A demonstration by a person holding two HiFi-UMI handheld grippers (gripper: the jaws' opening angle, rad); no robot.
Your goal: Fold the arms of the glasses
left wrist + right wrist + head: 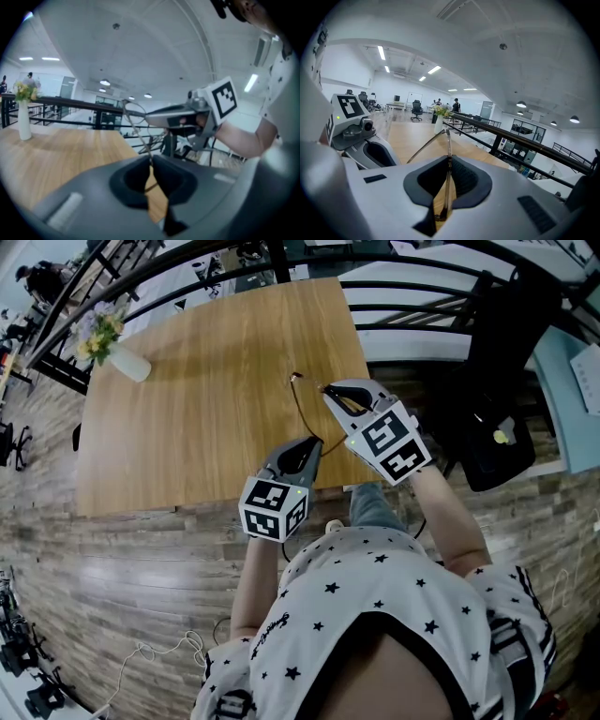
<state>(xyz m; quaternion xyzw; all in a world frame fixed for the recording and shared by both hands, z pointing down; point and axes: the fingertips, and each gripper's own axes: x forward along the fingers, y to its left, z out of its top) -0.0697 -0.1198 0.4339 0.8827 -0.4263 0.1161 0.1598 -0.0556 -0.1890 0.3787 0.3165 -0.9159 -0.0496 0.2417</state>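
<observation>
- Left gripper (315, 443), frame centre, jaws pinched on one thin arm of the glasses (448, 140).
- Right gripper (329, 391), just upper right, clamps the glasses too, above the wooden table (206, 381).
- Flower vase (127, 362), upper left.

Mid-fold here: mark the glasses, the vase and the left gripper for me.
glasses (448, 140): right gripper view, on the thin upright arm.
vase (132, 366): head view, on its white body.
left gripper (315, 442): head view, midway between its fingertips.
</observation>
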